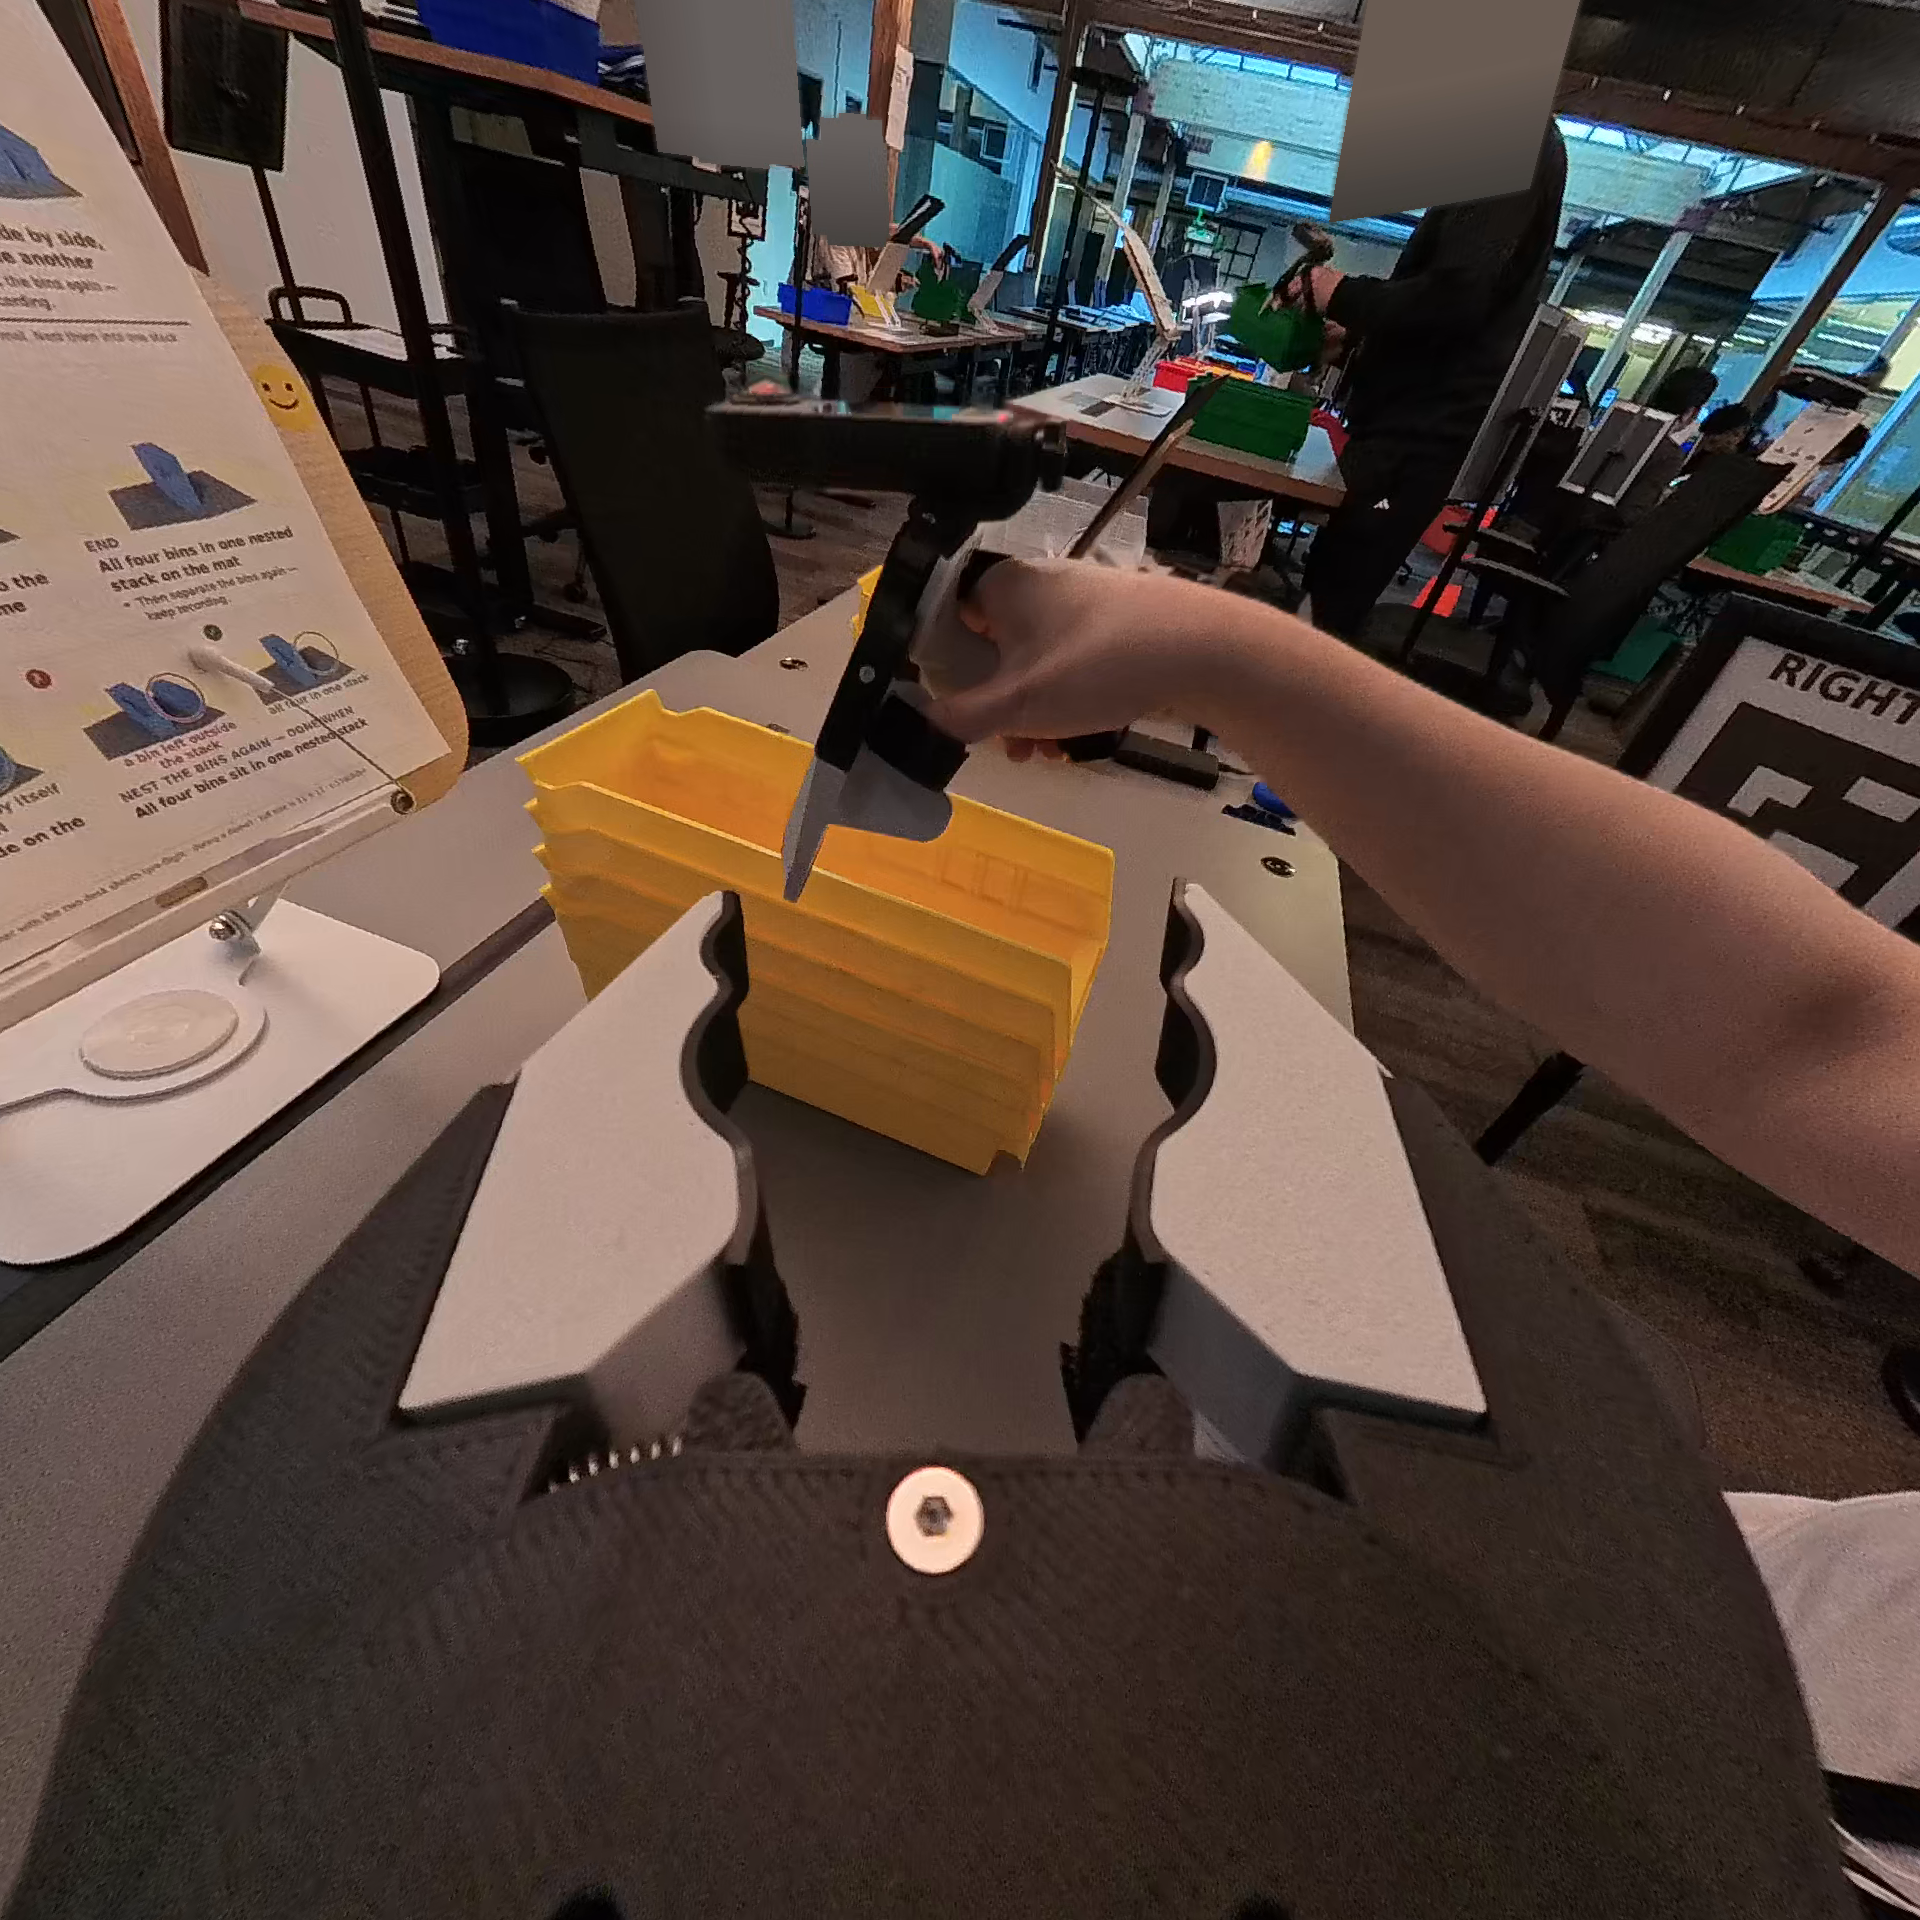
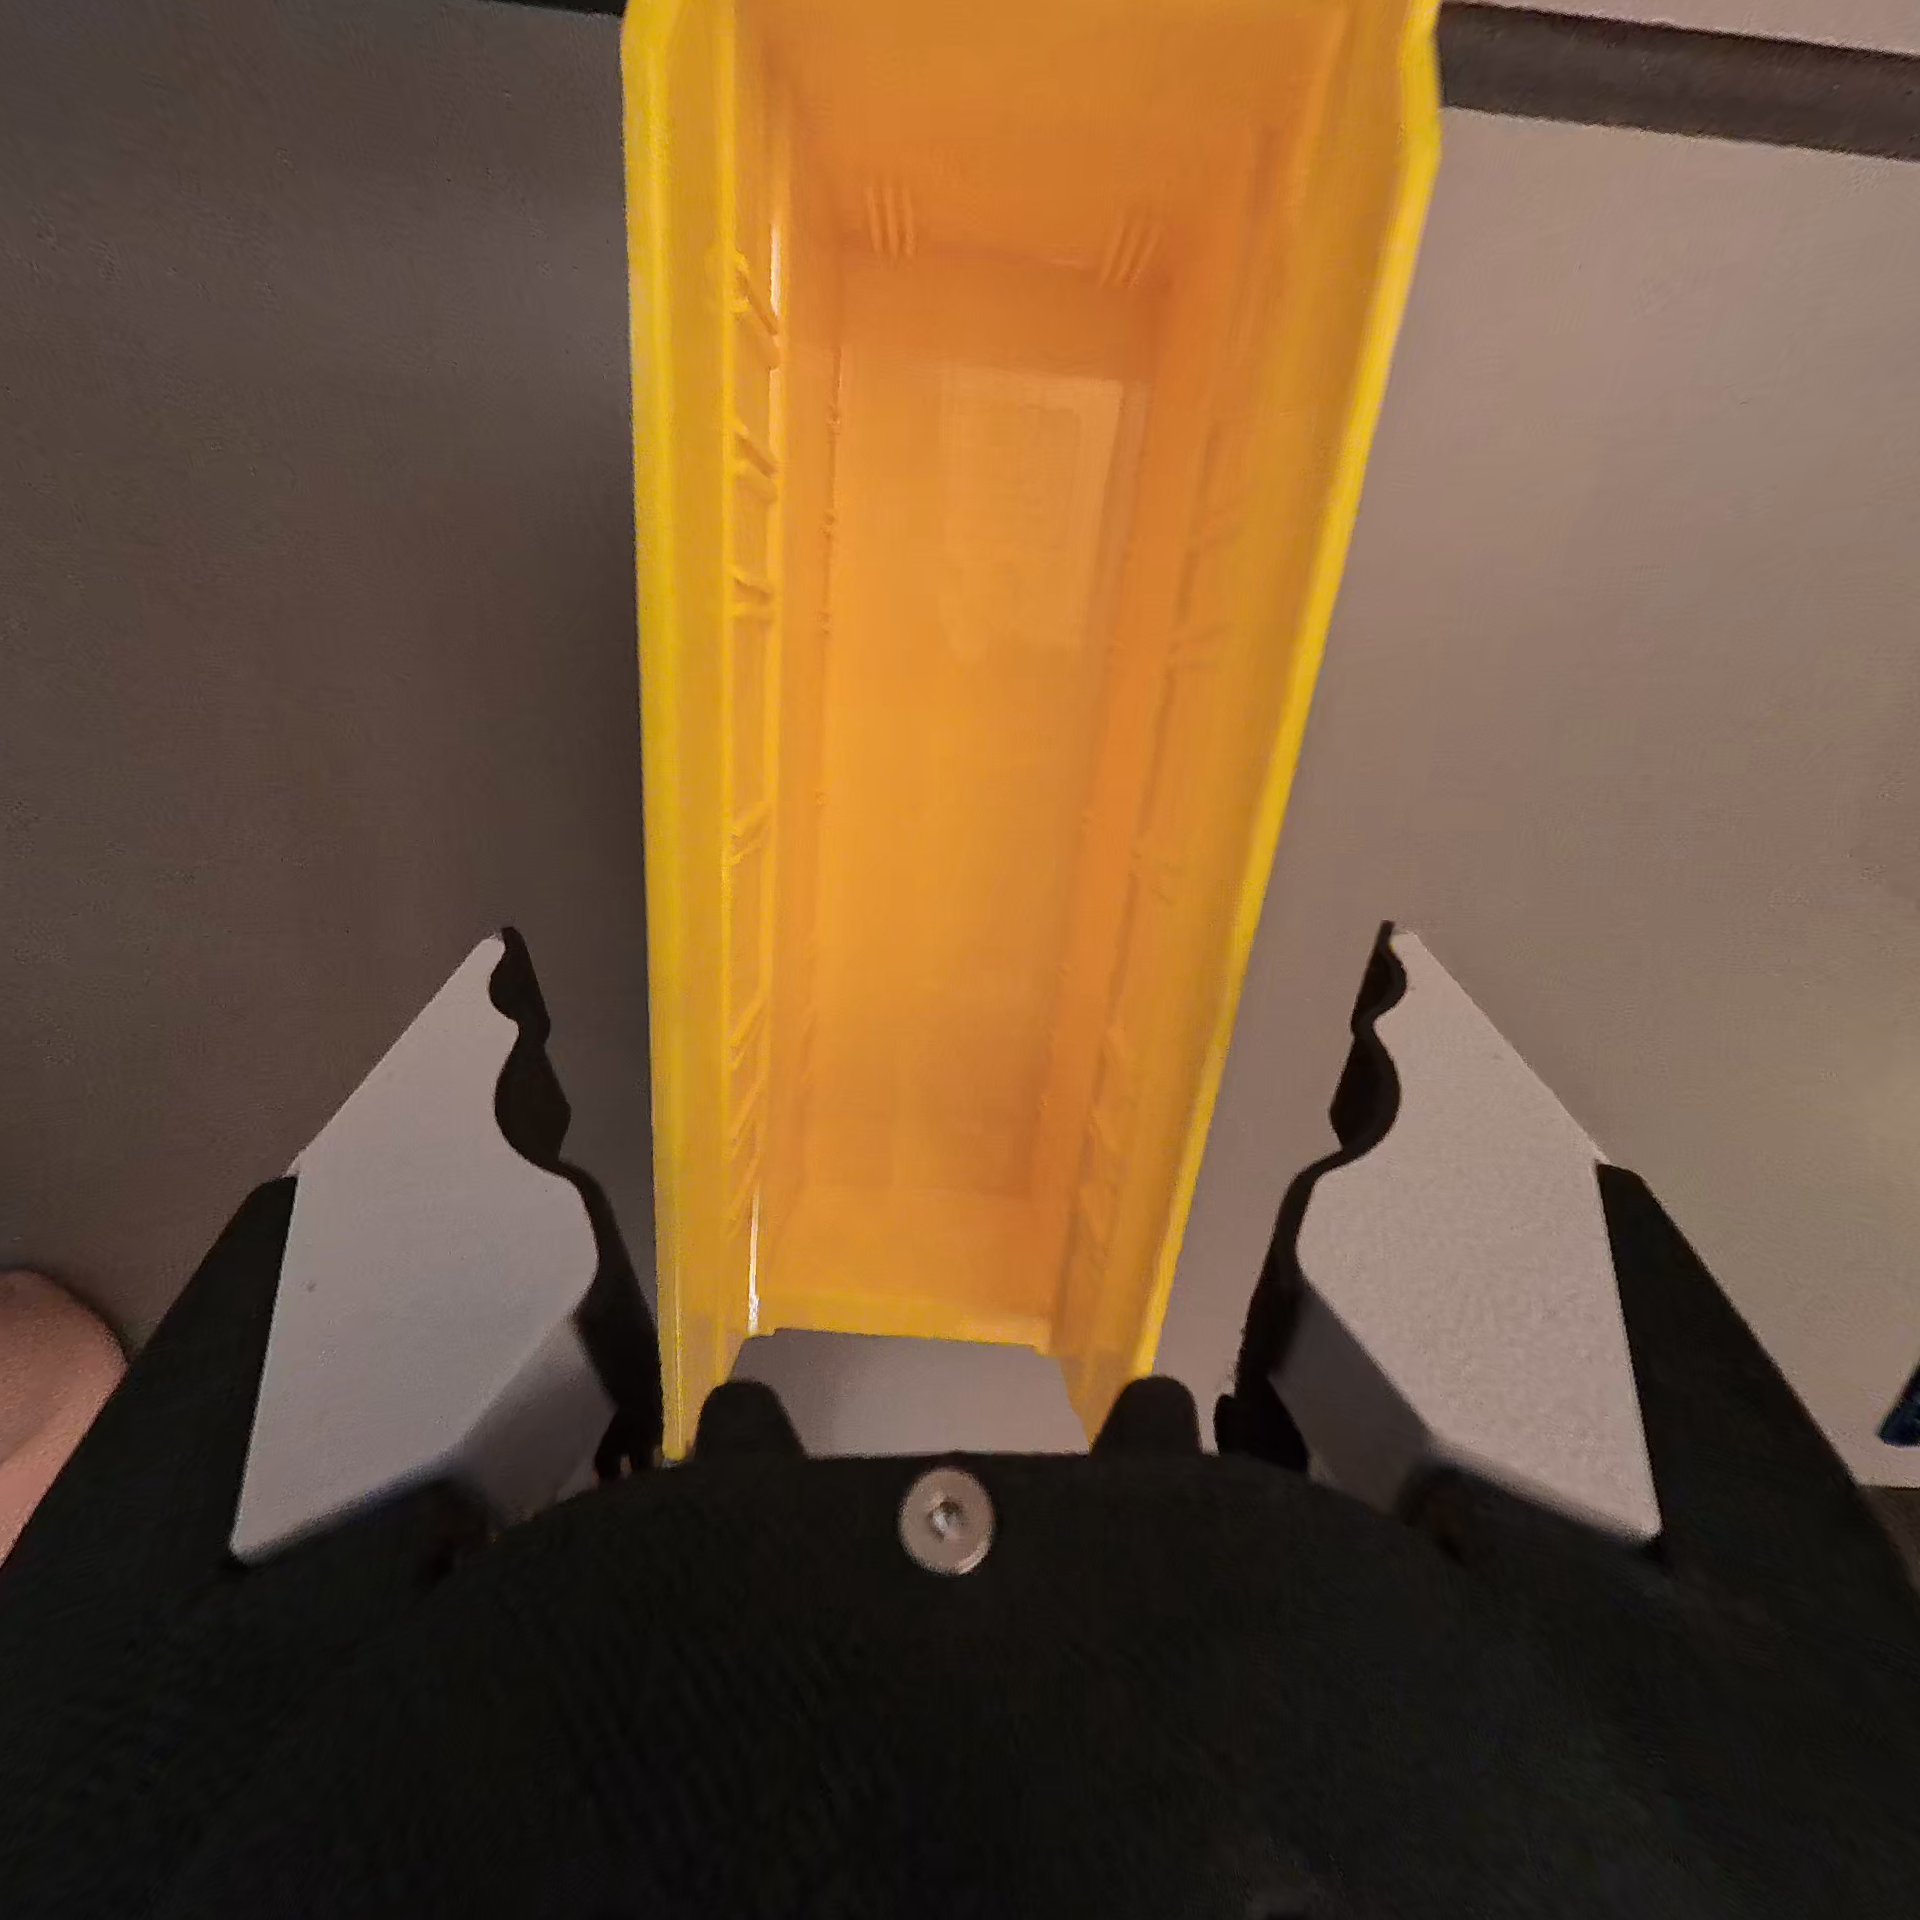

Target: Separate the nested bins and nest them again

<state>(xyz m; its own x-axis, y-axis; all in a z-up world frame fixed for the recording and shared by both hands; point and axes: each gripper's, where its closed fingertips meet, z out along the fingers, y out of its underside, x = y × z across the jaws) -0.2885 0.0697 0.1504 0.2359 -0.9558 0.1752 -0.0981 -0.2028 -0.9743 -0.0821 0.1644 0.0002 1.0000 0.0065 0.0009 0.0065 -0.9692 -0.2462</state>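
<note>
A stack of nested yellow bins [image 1: 914,977] stands on the grey table [image 1: 914,1299]. My left gripper [image 1: 951,899] is open and low at the stack's near end. Its left finger [image 1: 623,1122] is beside the stack's side, and its right finger [image 1: 1288,1143] is well clear of the stack. My right gripper [image 1: 852,831], held by a hand, points down over the stack. In the right wrist view it [image 2: 948,935] is wide open and straddles the top bin [image 2: 966,727]. There is a gap between each pad and the bin's walls.
An instruction board [image 1: 156,520] on a white stand [image 1: 208,1039] is at the left of the table. A black chair [image 1: 644,468] stands behind the table. A black-and-white marker sign [image 1: 1818,748] is at the right. Small dark items [image 1: 1164,753] lie at the table's back. People work at far tables.
</note>
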